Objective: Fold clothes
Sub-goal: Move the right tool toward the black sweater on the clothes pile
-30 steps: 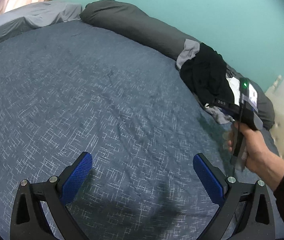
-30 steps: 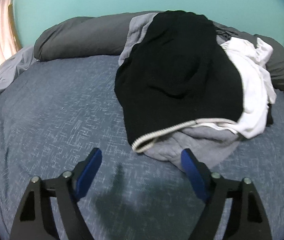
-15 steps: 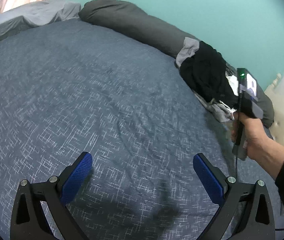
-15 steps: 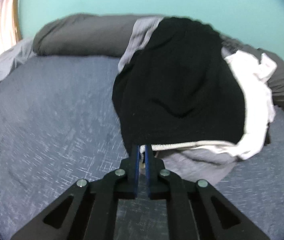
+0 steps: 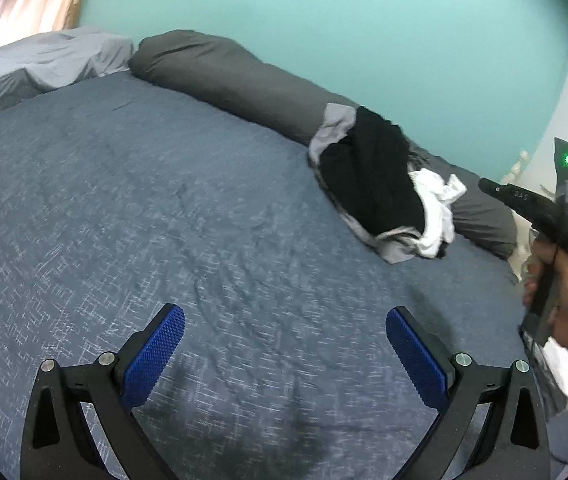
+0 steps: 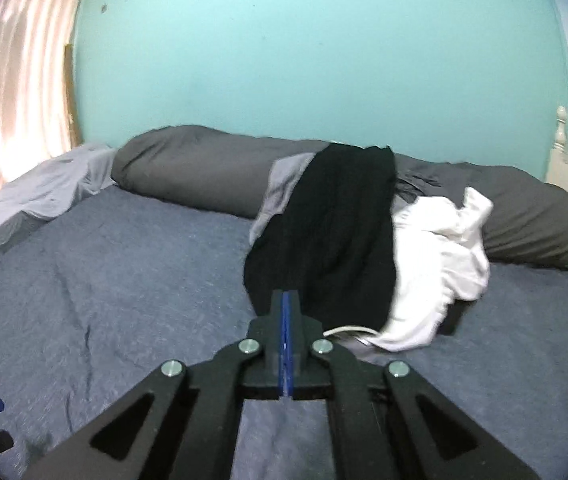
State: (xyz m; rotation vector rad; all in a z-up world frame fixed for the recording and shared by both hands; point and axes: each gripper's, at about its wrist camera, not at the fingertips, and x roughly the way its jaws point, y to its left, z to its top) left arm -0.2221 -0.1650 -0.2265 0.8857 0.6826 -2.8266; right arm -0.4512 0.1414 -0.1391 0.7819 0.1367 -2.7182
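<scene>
Right wrist: tool (image 6: 285, 312) hiding garment's (image 6: 331, 232) hem.

Matt woven bedspread (image 5: 164, 208); black knit garment (image 6: 335, 232).

Daylight glows through the curtain (image 6: 16, 92), overexposed; the bed (image 5: 124, 208) beyond it lies dim, motion-blurred below, with fisheye-bent dark edges.

A blue bedspread (image 5: 164, 208), a long grey bolster (image 6: 188, 168) against the turquoise wall (image 6: 303, 60) — curtain (image 6: 16, 92) left.
</scene>
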